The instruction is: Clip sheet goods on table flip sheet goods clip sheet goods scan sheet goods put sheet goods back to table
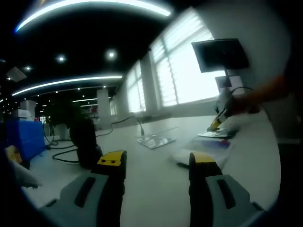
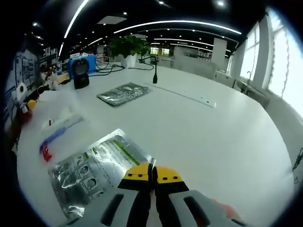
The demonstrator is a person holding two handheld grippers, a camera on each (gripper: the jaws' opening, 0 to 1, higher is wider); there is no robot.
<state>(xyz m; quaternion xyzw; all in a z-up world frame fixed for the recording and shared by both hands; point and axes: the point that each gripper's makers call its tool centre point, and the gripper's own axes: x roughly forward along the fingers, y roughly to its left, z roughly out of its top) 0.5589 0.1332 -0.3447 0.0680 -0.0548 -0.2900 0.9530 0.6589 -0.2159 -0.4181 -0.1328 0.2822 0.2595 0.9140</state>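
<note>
A silver foil sheet pack [image 2: 94,172] with a green strip lies flat on the white table [image 2: 213,137], just in front of my right gripper [image 2: 152,174]. Its yellow-tipped jaws are pressed together at the pack's near corner and appear shut on its edge. In the left gripper view that gripper [image 1: 217,124] comes in from the right, pinching the same pack [image 1: 215,134]. My left gripper [image 1: 157,163] hovers over the table with its jaws wide apart and nothing between them. A black scanner [image 2: 80,74] stands at the far left of the table, also visible as a dark scanner [image 1: 85,142].
A second silver pack [image 2: 123,93] lies farther back, seen too as the second pack [image 1: 155,140]. A clear pack with blue and red print [image 2: 59,132] rests to the left. A thin microphone stand [image 2: 155,71], cables, a blue box [image 1: 23,137] and a wall monitor [image 1: 220,54] surround the table.
</note>
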